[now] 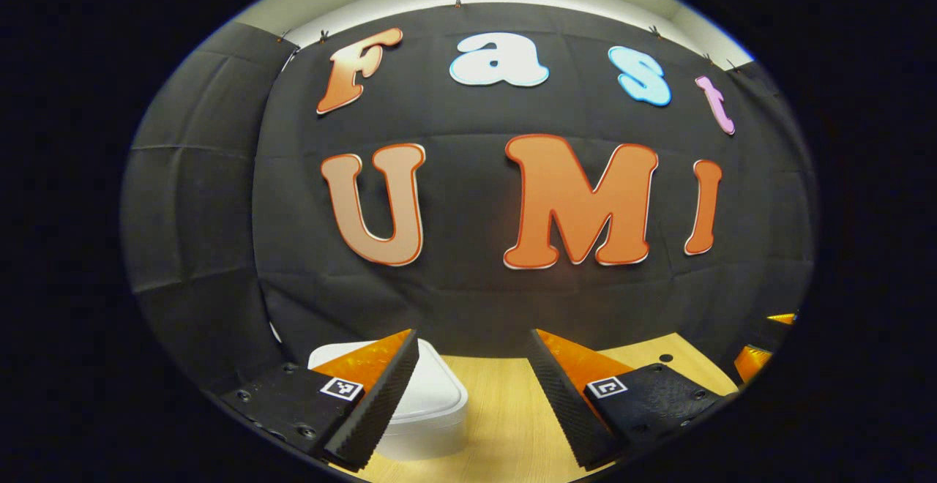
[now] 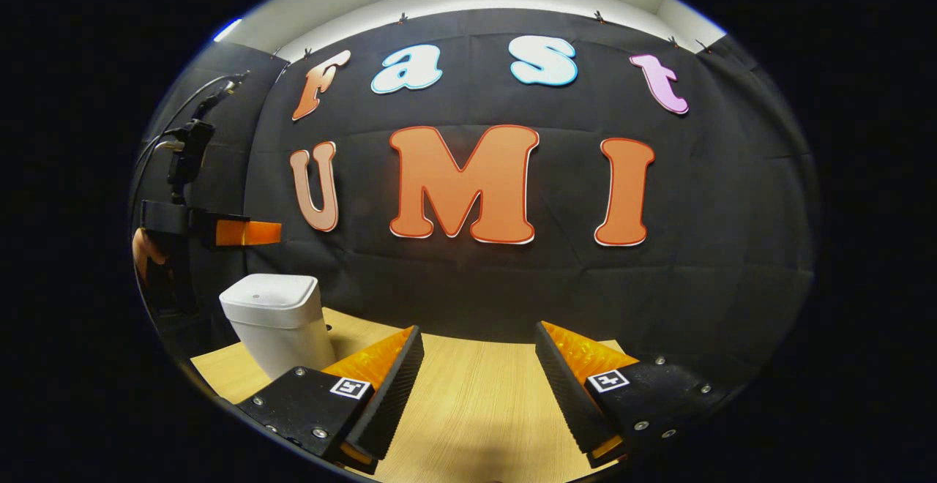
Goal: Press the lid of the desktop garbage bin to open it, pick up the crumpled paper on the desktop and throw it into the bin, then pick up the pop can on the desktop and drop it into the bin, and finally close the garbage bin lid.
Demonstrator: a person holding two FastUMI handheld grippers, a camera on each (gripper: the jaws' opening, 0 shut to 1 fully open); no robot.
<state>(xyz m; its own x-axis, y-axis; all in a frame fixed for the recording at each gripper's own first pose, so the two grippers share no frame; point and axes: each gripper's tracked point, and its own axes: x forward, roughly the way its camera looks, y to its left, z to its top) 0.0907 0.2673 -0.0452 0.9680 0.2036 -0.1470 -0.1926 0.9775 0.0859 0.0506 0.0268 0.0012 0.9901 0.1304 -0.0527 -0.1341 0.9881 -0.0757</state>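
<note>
The white desktop bin (image 1: 432,399) stands on the wooden table (image 1: 505,417) with its lid shut, low and just left of centre, partly under my left gripper's left finger. My left gripper (image 1: 474,337) is open and holds nothing. In the right gripper view the same bin (image 2: 274,315) stands at the left. The left gripper (image 2: 274,233) hovers above and to the left of it, held by a hand (image 2: 146,249). My right gripper (image 2: 479,331) is open over bare table (image 2: 476,402) with nothing between its fingers.
The black cloth wall rises close behind the bin and along the table's far edge. A small dark hole (image 1: 665,358) marks the tabletop at the right. At the right edge of the left gripper view, the right gripper's fingers (image 1: 758,358) poke in.
</note>
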